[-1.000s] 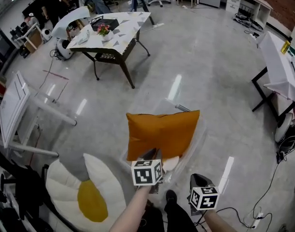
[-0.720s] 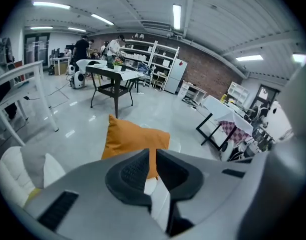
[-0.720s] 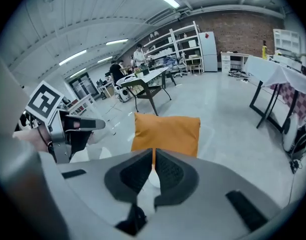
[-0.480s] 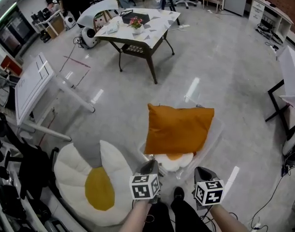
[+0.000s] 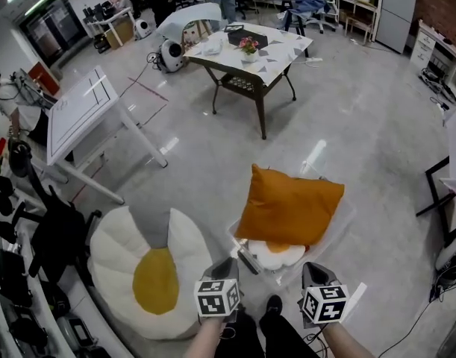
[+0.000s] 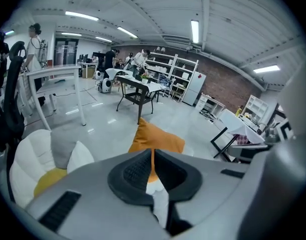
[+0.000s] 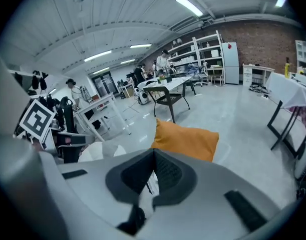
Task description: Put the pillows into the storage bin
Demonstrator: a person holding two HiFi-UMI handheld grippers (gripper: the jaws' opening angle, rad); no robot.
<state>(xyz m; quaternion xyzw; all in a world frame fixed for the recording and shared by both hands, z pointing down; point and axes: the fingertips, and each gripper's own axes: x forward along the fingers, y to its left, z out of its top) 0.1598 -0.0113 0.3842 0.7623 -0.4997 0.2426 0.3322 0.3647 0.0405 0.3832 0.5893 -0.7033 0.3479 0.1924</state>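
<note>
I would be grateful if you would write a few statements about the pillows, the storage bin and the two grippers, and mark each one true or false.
1. The orange pillow rests in the clear storage bin, on top of a small egg-shaped pillow. True.
2. The left gripper is clamped on the orange pillow. False: its jaws are together with nothing between them, and it is clear of the pillow.
3. The large egg-shaped cushion lies on the floor beside the bin. True.
4. The right gripper has its jaws wide open. False: the jaws are shut and empty.
</note>
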